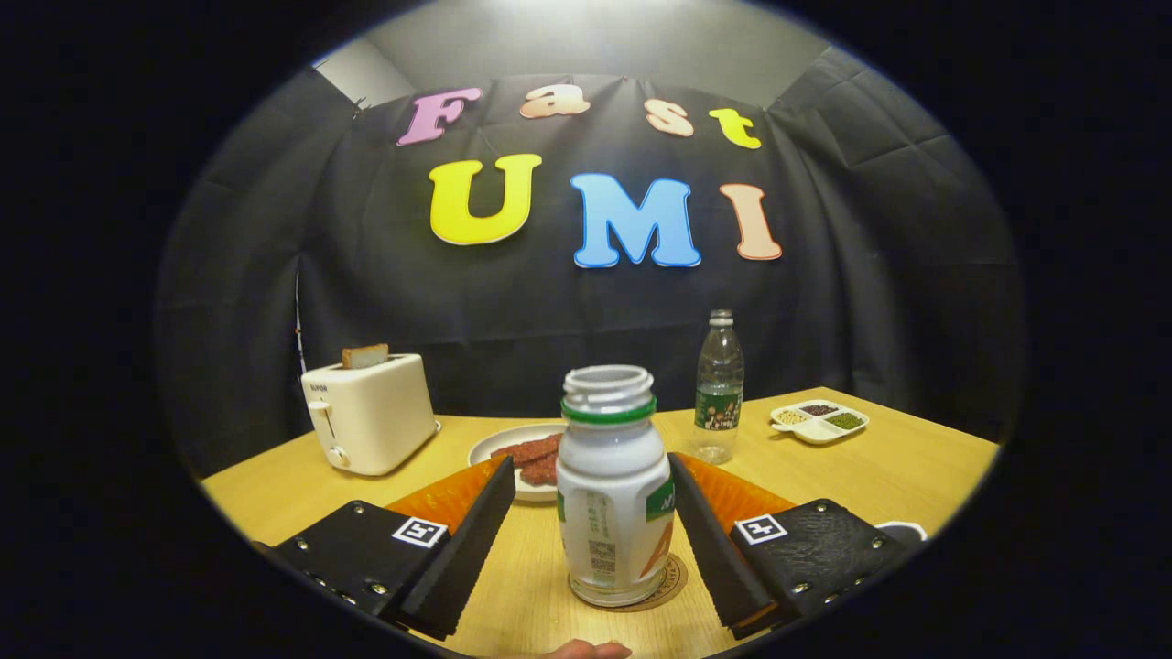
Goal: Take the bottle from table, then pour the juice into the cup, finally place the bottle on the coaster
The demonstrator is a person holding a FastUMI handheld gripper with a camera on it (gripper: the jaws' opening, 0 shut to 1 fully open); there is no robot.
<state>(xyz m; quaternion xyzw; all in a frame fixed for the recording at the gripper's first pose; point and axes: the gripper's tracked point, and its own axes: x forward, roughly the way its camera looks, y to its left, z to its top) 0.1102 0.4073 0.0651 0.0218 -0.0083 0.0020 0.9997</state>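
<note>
coaster [667,586] mostly under bottle [613,494]

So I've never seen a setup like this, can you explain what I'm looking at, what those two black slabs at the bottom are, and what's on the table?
The picture comes from a camera riding on a hand-held claw, looking forward along its two fingers. Those black slabs are the fingers. A person carries the tool; there is no robot arm.

The fingers stand open on either side of a white juice bottle with a green ring and no cap. Neither finger looks pressed on it. The bottle stands upright on a round coaster on the wooden table.

Beyond the fingers are a cream toaster with a slice of bread in it, a white plate with reddish food, a clear water bottle, and a small divided dish of beans or grains.
</note>
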